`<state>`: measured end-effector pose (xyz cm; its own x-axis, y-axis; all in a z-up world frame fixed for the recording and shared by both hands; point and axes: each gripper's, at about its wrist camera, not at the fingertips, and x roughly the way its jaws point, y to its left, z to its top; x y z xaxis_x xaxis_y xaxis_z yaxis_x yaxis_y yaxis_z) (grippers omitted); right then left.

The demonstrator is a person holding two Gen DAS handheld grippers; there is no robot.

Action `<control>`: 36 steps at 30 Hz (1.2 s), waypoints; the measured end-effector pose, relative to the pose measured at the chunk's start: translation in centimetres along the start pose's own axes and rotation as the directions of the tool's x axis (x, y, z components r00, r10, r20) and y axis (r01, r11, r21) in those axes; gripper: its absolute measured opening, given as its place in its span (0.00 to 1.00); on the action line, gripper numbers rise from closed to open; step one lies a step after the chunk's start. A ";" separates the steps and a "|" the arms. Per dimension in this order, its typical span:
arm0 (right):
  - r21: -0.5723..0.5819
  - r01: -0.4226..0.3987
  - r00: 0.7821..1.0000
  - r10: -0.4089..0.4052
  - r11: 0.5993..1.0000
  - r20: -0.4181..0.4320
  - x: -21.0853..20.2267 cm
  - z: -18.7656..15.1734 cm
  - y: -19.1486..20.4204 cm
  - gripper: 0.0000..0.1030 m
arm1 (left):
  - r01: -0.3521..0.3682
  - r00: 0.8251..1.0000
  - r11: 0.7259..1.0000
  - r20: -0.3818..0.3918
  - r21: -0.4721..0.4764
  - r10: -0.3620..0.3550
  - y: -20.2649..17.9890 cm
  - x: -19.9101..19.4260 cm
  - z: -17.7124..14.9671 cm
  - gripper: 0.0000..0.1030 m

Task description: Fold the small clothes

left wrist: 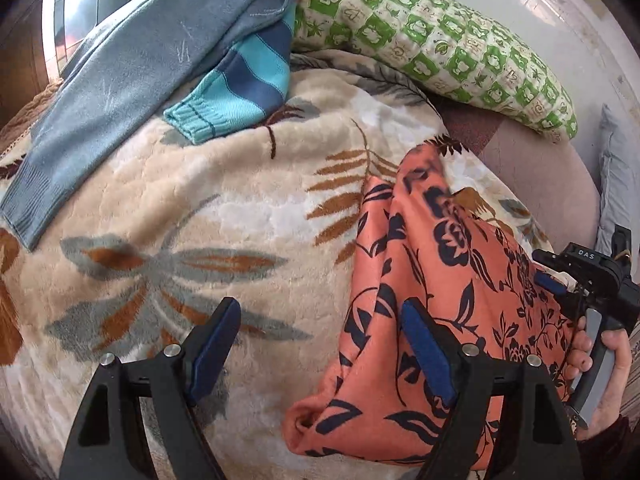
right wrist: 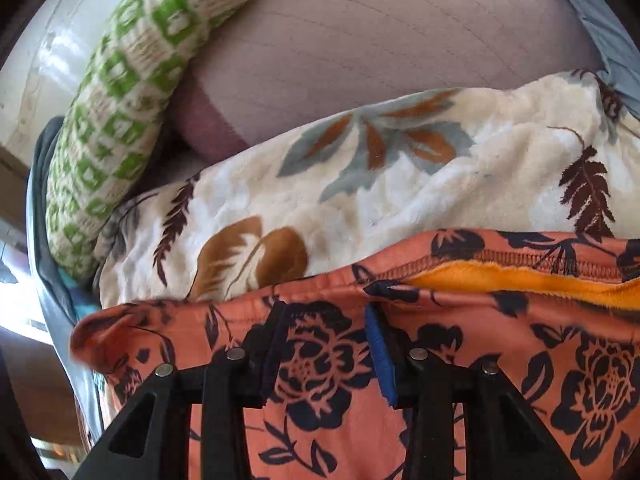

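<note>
Left gripper [left wrist: 320,344]: jaws wide apart, holding nothing; one pad over the blanket [left wrist: 240,200], the other over the floral garment's [left wrist: 432,280] near edge.
Right gripper [right wrist: 326,344]: jaws partly apart over the floral garment [right wrist: 320,360]; no cloth visibly pinched; a hand [left wrist: 600,372] carries it.
Floral garment: lies bunched at the blanket's near right edge, orange lining [right wrist: 520,280] exposed; judged partly folded, not squared off.
Sweater [left wrist: 140,80]: sprawled on the blanket's far left, sleeve out; unfolded.
Striped top [left wrist: 248,80]: beside it, unfolded.
Pillow [left wrist: 440,40]: far edge.
Remaining: most of the folding.
</note>
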<state>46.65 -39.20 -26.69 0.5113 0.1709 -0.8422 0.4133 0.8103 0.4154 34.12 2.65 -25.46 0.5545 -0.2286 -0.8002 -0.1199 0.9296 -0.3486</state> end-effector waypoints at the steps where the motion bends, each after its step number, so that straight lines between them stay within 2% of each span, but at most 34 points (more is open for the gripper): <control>1: -0.007 -0.012 0.999 0.012 1.000 0.030 -1.2 -0.1 -0.4 0.41 | 0.013 1.000 1.000 0.004 0.002 -0.013 -0.2 -0.2 0.1 0.80; 3: -0.050 0.016 0.998 -0.013 0.999 0.067 -3.7 -0.9 -1.3 0.42 | 0.044 0.999 0.999 0.000 0.008 -0.044 -0.6 -0.4 -0.1 0.80; 5: -0.076 0.078 0.993 -0.070 0.994 0.100 -5.9 -2.2 -2.4 0.42 | 0.044 0.999 0.998 -0.011 0.043 -0.043 -1.5 -0.4 -0.4 0.80; 7: -0.078 0.125 0.983 -0.113 0.989 0.142 -8.2 -3.6 -4.7 0.42 | 0.002 1.000 0.992 -0.028 0.124 0.002 -2.7 -0.1 -1.2 0.80; 9: -0.030 0.181 0.972 -0.174 0.983 0.155 -9.1 -4.4 -7.5 0.42 | -0.082 0.994 0.976 -0.050 0.203 0.094 -3.5 0.8 -2.2 0.80; 11: 0.039 0.234 0.967 -0.237 0.971 0.091 -8.0 -4.8 -11.6 0.42 | -0.100 0.991 0.972 -0.066 0.212 0.117 -3.4 1.4 -3.0 0.81; 12: 0.046 0.206 0.977 -0.208 0.977 0.051 -7.3 -5.0 -13.4 0.42 | -0.095 0.992 0.975 -0.066 0.200 0.110 -3.2 1.4 -3.3 0.81; 13: 0.039 0.159 0.984 -0.162 0.986 0.079 -7.7 -5.1 -14.0 0.41 | -0.095 0.992 0.975 -0.066 0.200 0.110 -3.1 1.2 -3.4 0.81; 15: 0.041 0.171 0.981 -0.174 0.984 0.090 -8.9 -5.1 -13.3 0.41 | -0.090 0.991 0.972 -0.076 0.217 0.108 -2.8 1.1 -3.5 0.81; 16: 0.044 0.176 0.979 -0.180 0.983 0.098 -9.6 -5.2 -12.6 0.41 | -0.085 0.991 0.971 -0.080 0.223 0.106 -2.7 1.0 -3.7 0.81; 19: -0.020 0.077 0.991 -0.074 0.997 0.113 -10.8 -6.1 -9.2 0.43 | -0.069 0.992 0.970 -0.085 0.233 0.091 -2.1 0.4 -4.4 0.81; 20: -0.060 0.060 0.994 -0.054 0.996 0.100 -10.6 -6.5 -7.5 0.47 | -0.066 0.993 0.968 -0.084 0.241 0.089 -2.0 0.3 -4.6 0.81; 24: -0.194 0.054 0.996 -0.040 0.979 0.078 -8.2 -7.3 0.0 0.48 | -0.059 0.994 0.958 -0.074 0.279 0.083 -1.8 -0.3 -5.7 0.81; 26: -0.204 -0.044 0.999 0.049 0.978 0.020 -6.6 -7.8 3.1 0.48 | -0.035 0.994 0.963 -0.093 0.268 0.062 -1.4 -0.9 -5.7 0.74; 28: -0.259 -0.143 0.989 0.130 0.955 -0.070 -4.8 -8.9 7.1 0.48 | 0.027 0.992 0.976 -0.125 0.217 0.001 -0.4 -1.6 -5.1 0.64; 29: -0.306 -0.156 0.987 0.135 0.939 -0.088 -3.9 -9.8 9.3 0.48 | 0.058 0.990 0.981 -0.134 0.187 -0.033 0.2 -1.9 -4.8 0.60; 31: -0.381 -0.151 0.988 0.123 0.912 -0.098 -1.9 -11.2 13.3 0.48 | 0.100 0.989 0.989 -0.121 0.105 -0.087 1.7 -2.3 -3.7 0.60; 33: -0.384 -0.178 0.979 0.123 0.906 -0.164 1.5 -12.3 16.2 0.48 | 0.082 0.994 0.995 -0.079 0.052 -0.078 2.9 -2.7 -2.6 0.60; 35: -0.354 -0.221 0.954 0.127 0.909 -0.270 4.6 -14.4 17.7 0.52 | 0.062 0.998 0.996 -0.035 0.061 -0.060 3.2 -3.1 -1.8 0.60; 36: -0.426 -0.199 0.970 0.114 0.883 -0.215 4.0 -15.3 18.8 0.54 | 0.047 0.999 0.996 -0.025 0.074 -0.045 3.1 -3.1 -1.6 0.60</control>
<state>44.89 -14.75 -27.48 0.3809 0.3791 -0.8433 -0.0575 0.9200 0.3876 30.71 5.79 -24.84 0.5383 -0.2777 -0.7957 -0.0321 0.9367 -0.3486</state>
